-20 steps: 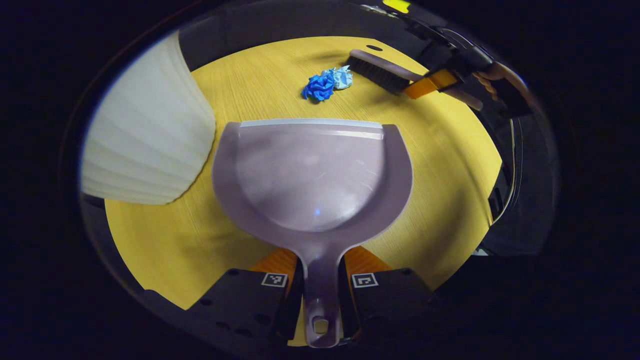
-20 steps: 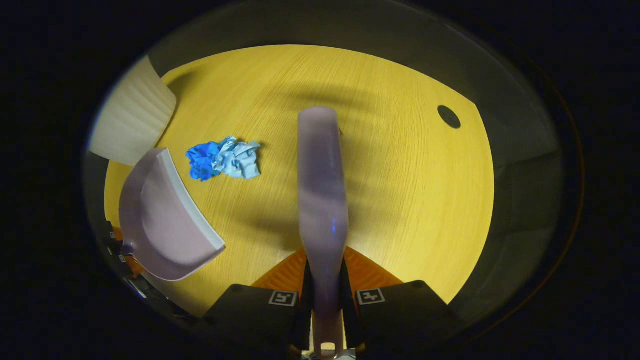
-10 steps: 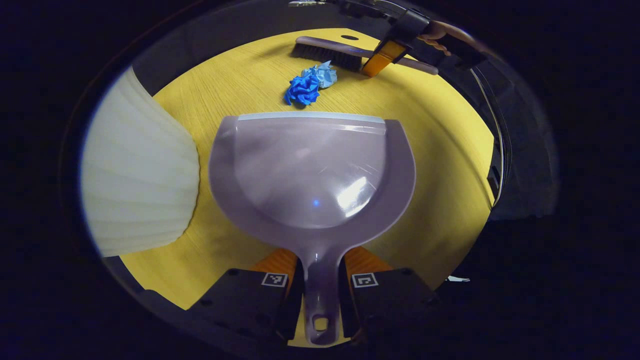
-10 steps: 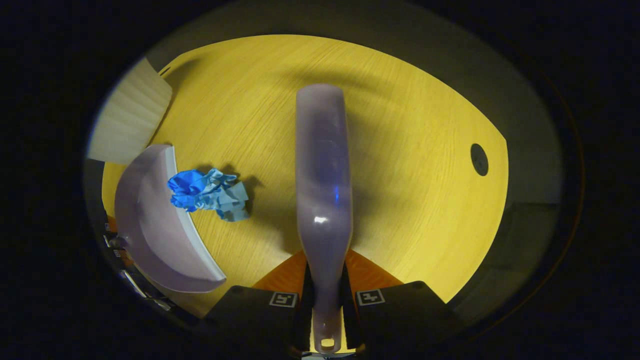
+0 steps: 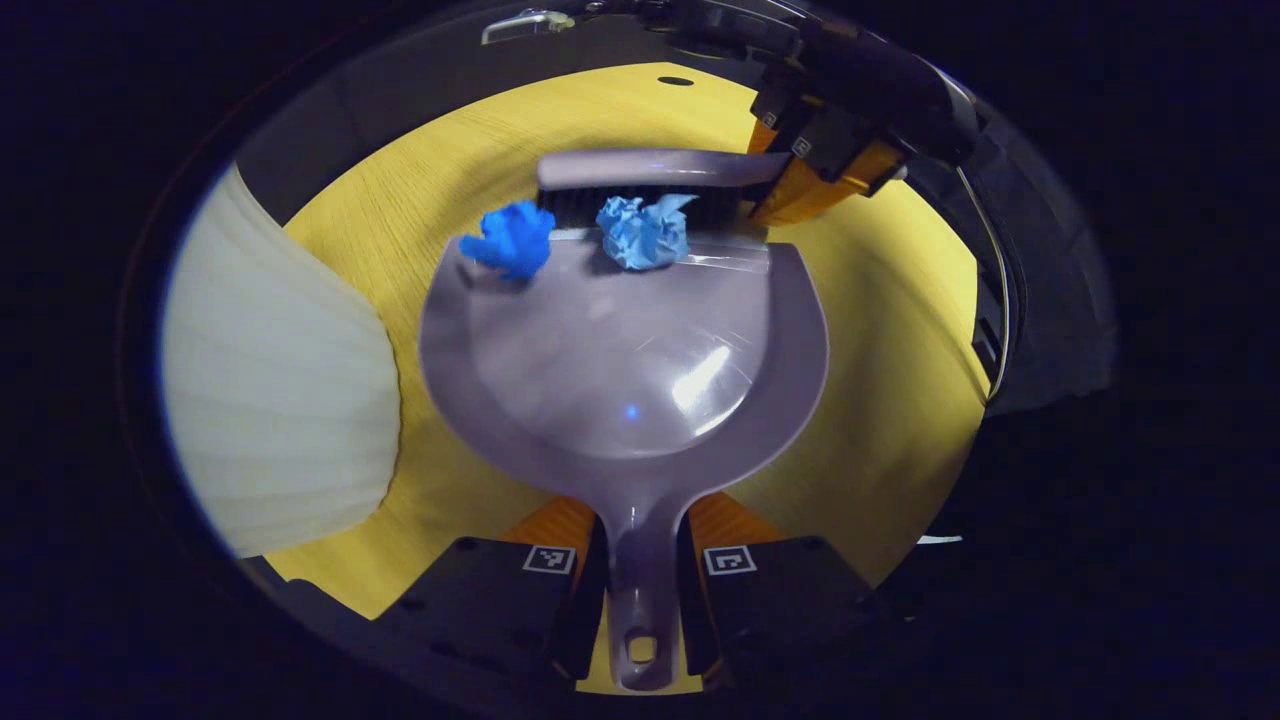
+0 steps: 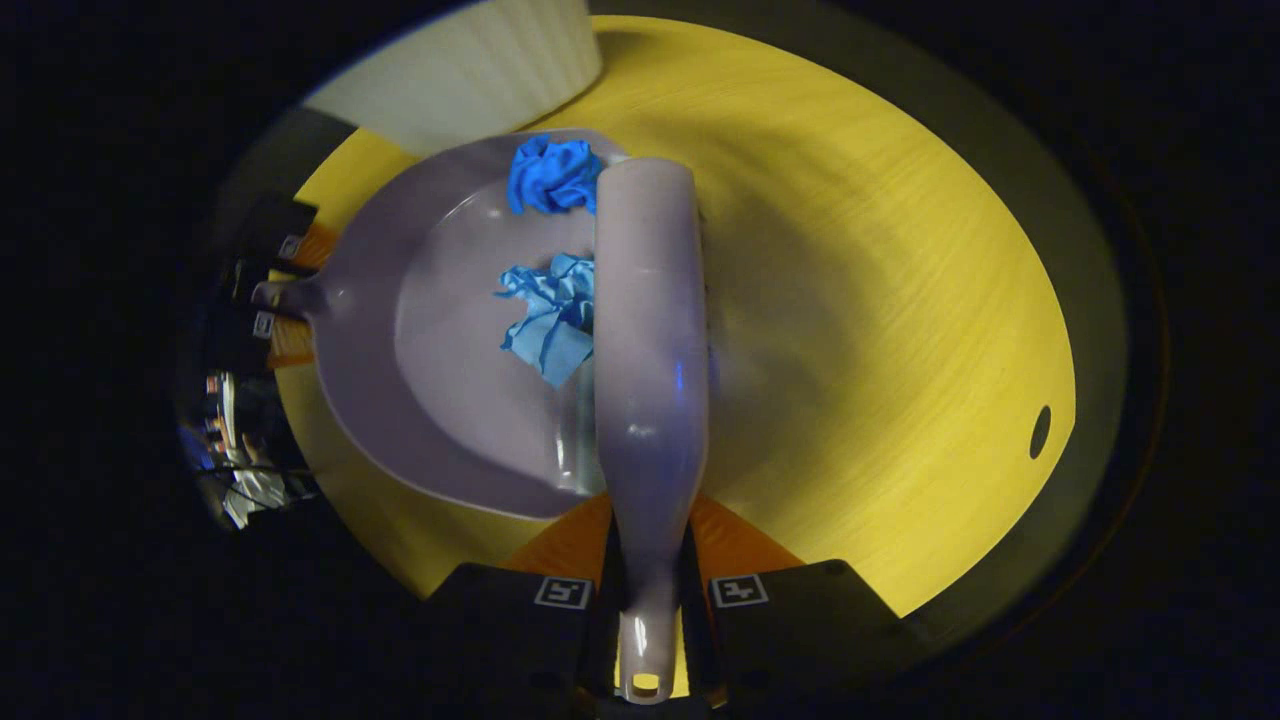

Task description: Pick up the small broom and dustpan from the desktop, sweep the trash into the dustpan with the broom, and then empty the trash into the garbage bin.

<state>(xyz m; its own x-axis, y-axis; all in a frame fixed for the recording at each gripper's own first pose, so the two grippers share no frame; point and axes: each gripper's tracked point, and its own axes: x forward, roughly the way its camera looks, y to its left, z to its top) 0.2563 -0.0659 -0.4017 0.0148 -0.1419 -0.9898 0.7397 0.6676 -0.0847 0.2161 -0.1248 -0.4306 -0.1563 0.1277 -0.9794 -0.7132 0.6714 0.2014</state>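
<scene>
Left gripper [image 5: 640,560]: jaws narrow, both fingers pressed on the dustpan [image 5: 625,360] handle, which runs straight back between them; the hanging hole at the handle's end sits past the fingers, toward the camera. Pan lies flat on the yellow table [image 5: 900,330], mouth pointing away from the gripper.

Right gripper [image 6: 650,590]: jaws narrow, clamped on the thin end of the broom [image 6: 648,340] handle. The broom's back runs forward along the line of the fingers; bristles face down and are hidden in the right gripper view. In the left gripper view the broom [image 5: 650,185] lies crosswise along the pan's front lip, dark bristles touching the lip, with the right gripper [image 5: 820,170] at its right end.

Trash, two pieces:
- Dark blue wad [image 5: 510,240] at the left corner of the pan's mouth, on or just over the lip. In the right gripper view it [image 6: 550,175] sits beside the broom's far tip.
- Light blue crumpled paper [image 5: 640,230] near mid-lip, pressed against the bristles, partly inside the pan. In the right gripper view it [image 6: 550,320] rests on the pan [image 6: 440,380] floor, touching the broom's side.

White ribbed bin [image 5: 280,370] stands just left of the pan, close to its side wall; whether they touch, cannot tell. A dark round hole [image 6: 1040,430] shows in the table, well apart from the tools.
</scene>
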